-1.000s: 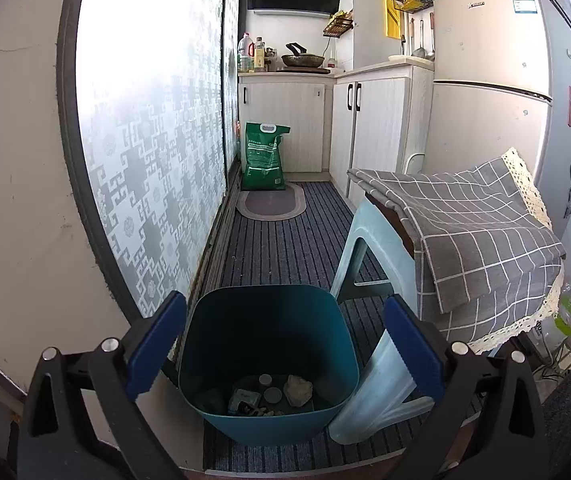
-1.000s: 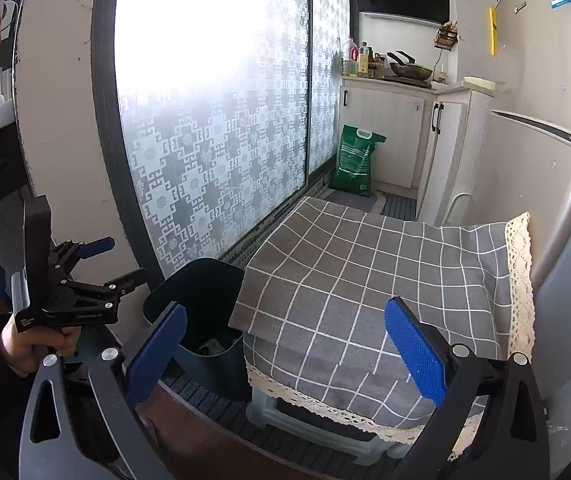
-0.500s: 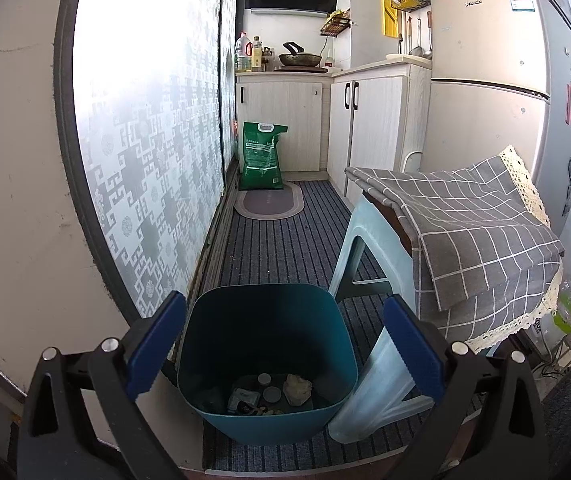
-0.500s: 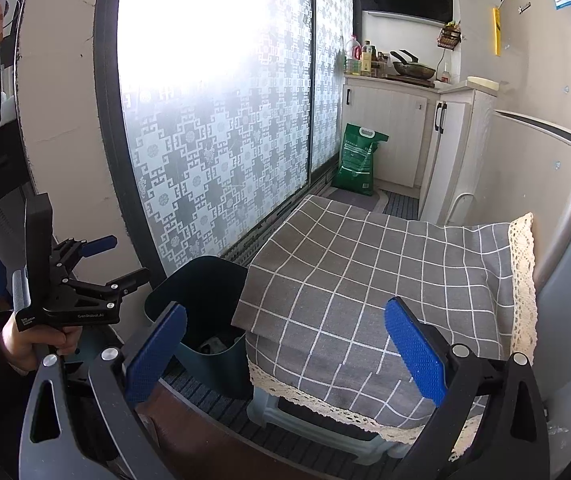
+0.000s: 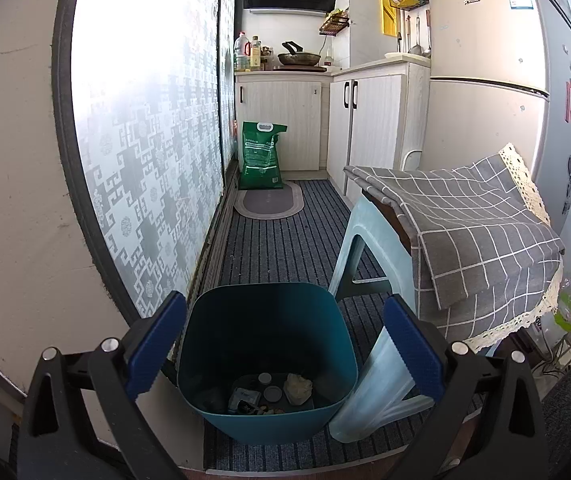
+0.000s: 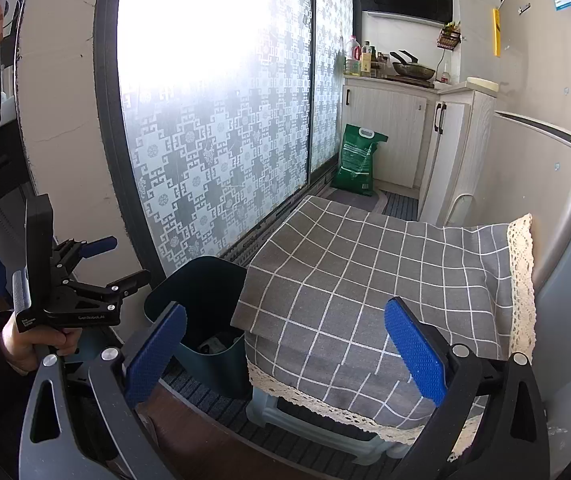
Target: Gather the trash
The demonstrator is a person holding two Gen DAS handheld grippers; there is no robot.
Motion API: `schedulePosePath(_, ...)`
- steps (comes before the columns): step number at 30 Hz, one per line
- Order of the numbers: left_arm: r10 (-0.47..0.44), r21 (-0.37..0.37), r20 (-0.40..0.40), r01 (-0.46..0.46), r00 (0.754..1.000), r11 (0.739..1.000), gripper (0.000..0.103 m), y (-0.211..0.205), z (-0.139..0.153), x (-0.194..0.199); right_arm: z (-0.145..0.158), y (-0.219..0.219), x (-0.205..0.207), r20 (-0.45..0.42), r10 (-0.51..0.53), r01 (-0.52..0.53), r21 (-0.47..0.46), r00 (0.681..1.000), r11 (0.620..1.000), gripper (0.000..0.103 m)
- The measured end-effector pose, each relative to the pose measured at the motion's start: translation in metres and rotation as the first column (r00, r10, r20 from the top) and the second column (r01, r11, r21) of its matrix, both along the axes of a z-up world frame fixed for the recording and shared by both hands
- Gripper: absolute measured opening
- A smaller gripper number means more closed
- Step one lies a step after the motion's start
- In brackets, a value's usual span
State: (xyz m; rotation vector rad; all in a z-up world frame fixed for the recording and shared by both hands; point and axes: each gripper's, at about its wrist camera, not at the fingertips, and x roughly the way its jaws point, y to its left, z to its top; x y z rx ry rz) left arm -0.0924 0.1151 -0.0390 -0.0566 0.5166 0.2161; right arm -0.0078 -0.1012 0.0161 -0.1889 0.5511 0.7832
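A dark teal trash bin (image 5: 265,332) stands on the striped floor mat, between the frosted sliding door and a pale blue stool. Inside lie a crumpled wad (image 5: 298,387), bottle caps (image 5: 272,393) and a wrapper (image 5: 241,396). My left gripper (image 5: 283,350) hangs open above the bin, nothing between its blue pads. My right gripper (image 6: 283,350) is open too, held over the grey checked cloth (image 6: 385,280) that covers the stool. In the right wrist view the bin (image 6: 201,300) shows at the stool's left, and a hand holds the left gripper (image 6: 85,280) beside it.
The pale blue stool (image 5: 369,264) stands tight against the bin. A fridge (image 5: 485,80) is at the right, white cabinets (image 5: 365,128) behind it. A green bag (image 5: 260,156) and an oval mat (image 5: 268,204) lie at the far end of the narrow aisle.
Both views have shifted only slightly; the bin, stool and cloth stay put and both grippers remain open and empty.
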Motion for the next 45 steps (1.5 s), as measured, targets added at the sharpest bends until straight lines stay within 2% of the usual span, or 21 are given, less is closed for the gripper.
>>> schedulePosePath(45,-0.015,-0.006,-0.007,0.015,1.000,1.000,0.100,-0.0003,0.0005,-0.0010,-0.0007,0.0001,-0.0008,-0.001,0.002,-0.002,-0.003,1.000,1.000,0.100)
